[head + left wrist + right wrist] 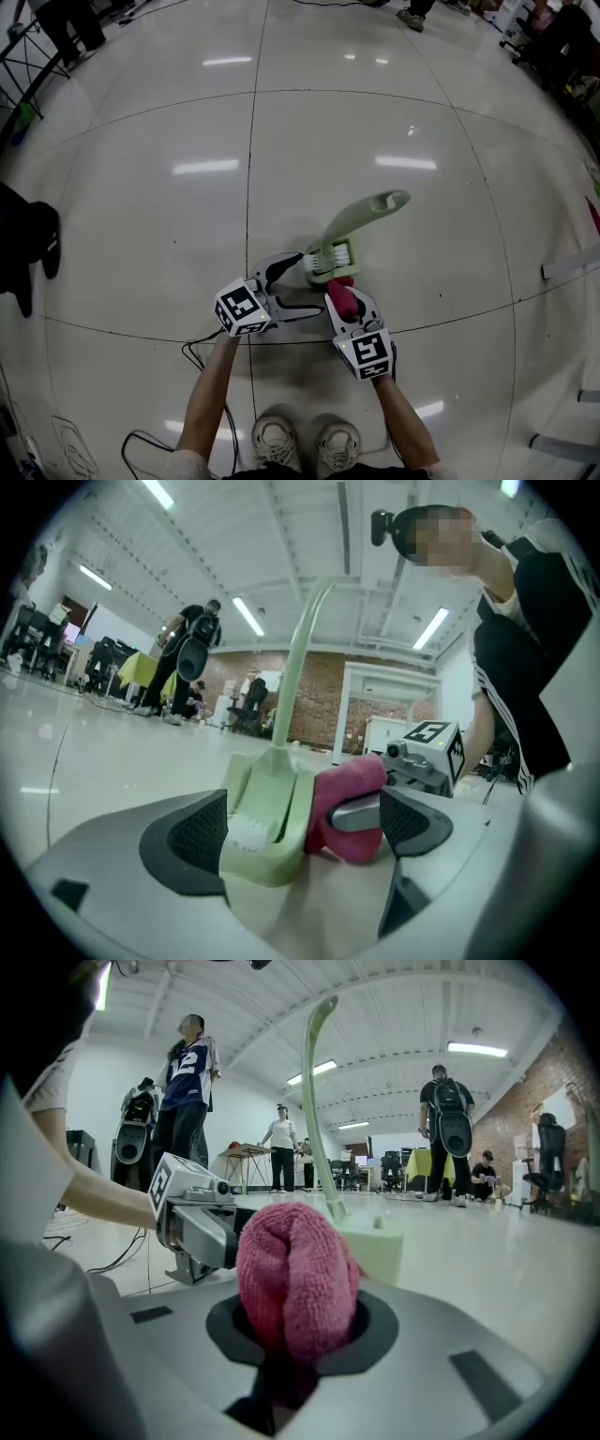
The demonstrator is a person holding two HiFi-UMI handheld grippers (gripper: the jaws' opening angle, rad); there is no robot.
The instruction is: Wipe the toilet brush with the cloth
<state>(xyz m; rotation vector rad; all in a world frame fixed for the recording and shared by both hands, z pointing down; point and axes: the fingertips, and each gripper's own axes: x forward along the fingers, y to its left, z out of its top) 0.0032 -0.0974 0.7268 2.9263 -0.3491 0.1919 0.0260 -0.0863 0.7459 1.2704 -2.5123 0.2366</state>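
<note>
The right hand-held gripper (295, 1318) squeezes the pink cloth (295, 1274) tight. The left hand-held gripper (307, 827) is wide open, with the head of the green toilet brush (349, 234) between its jaws, down on the floor (375, 112). To wipe well, I think the left one should hold the brush steady while the cloth rubs along the head, which is like a little green cup with white bristles (246, 834) inside.

A glossy, pale tiled floor (356, 122) mirrors the strip lights (247, 616) on a white ceiling (403, 1016); a brick wall (319, 705) closes the far end.
</note>
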